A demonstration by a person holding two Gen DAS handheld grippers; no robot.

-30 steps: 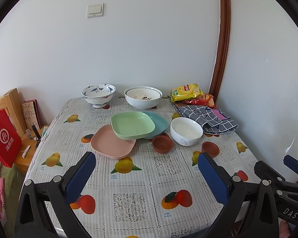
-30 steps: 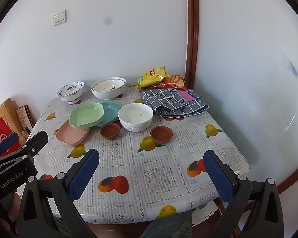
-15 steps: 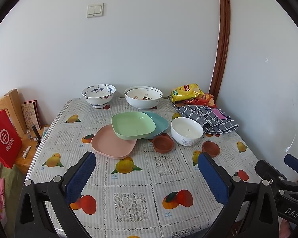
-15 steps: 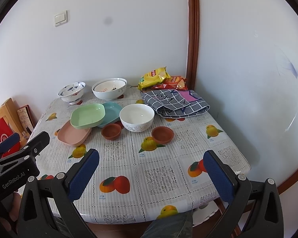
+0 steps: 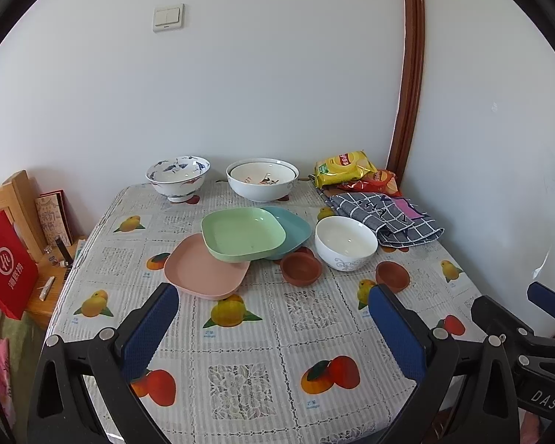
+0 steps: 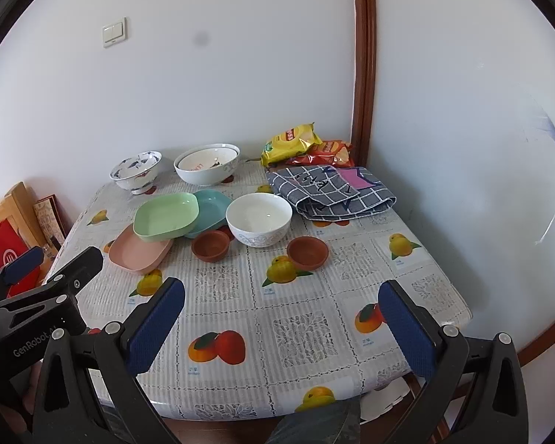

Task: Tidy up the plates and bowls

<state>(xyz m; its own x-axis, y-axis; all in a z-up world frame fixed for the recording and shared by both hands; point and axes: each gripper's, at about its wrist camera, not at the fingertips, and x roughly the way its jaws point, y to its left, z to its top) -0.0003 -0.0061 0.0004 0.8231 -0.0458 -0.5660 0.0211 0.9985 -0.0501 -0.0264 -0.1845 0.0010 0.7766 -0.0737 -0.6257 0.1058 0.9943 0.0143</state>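
Note:
On the fruit-print table, a green plate (image 5: 242, 234) rests tilted on a pink plate (image 5: 203, 273) and a teal plate (image 5: 296, 227). A white bowl (image 5: 346, 242) stands to their right, with two small brown dishes (image 5: 300, 269) (image 5: 392, 276) near it. A blue-patterned bowl (image 5: 177, 177) and a large white bowl (image 5: 262, 179) stand at the back. My left gripper (image 5: 273, 327) is open and empty over the near table. My right gripper (image 6: 281, 322) is open and empty, nearer the front edge; the same dishes show there, the green plate (image 6: 166, 216) and white bowl (image 6: 259, 218).
Snack bags (image 5: 342, 168) and a folded checked cloth (image 5: 384, 218) lie at the back right by the wall. A red bag (image 5: 5, 262) and a wooden stand (image 5: 18, 199) sit off the table's left side. Walls close the back and right.
Both grippers have drifted slightly forward toward the table; the dishes have not moved.

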